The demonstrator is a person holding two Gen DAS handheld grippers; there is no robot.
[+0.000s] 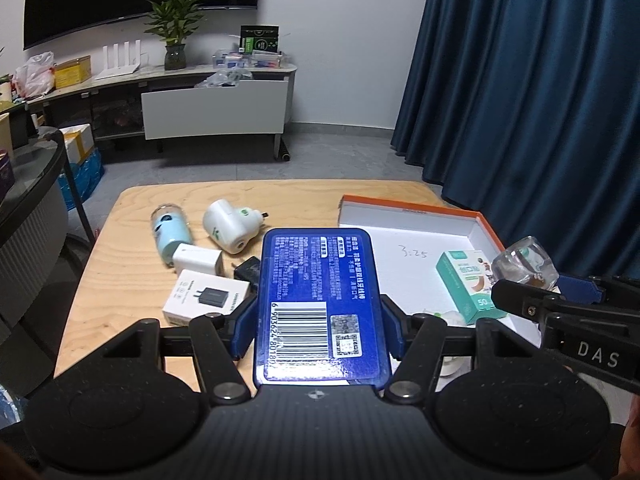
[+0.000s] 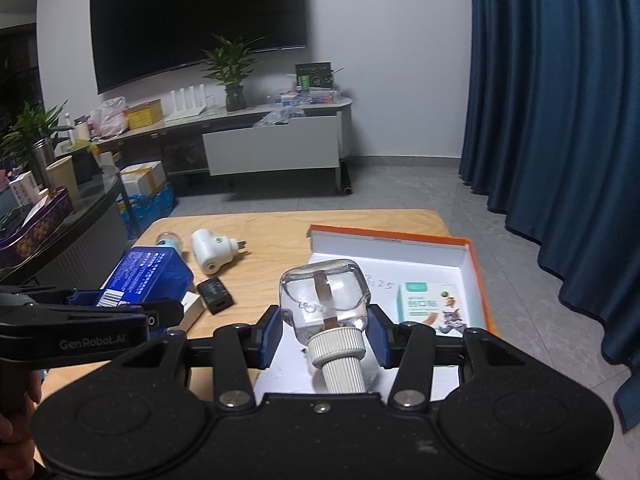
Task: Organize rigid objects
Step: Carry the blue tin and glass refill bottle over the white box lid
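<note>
Left gripper (image 1: 318,322): its blue pads are pressing on the long sides of the blue box (image 1: 320,304), jaws only as far apart as the box is wide; gripping near the barcode end is leaving the far end free to lead into a container.
Right gripper (image 2: 323,330): its jaws are clamping the clear bottle (image 2: 323,300) at the shoulder, ribbed white cap toward the camera, so the body is projecting forward for set-down.
Tray (image 2: 474,264): an orange-rimmed white tray is lying just beyond the right gripper, already holding a teal carton (image 2: 430,306); judged to be the collecting place.
Table (image 1: 132,280): the white charger box (image 1: 204,298), white adapter (image 1: 198,258), black block (image 2: 215,300), white plug-in unit (image 1: 230,226) and pale blue cylinder (image 1: 170,232) are lying loose at the left, apart from the tray, apparently awaiting sorting.
</note>
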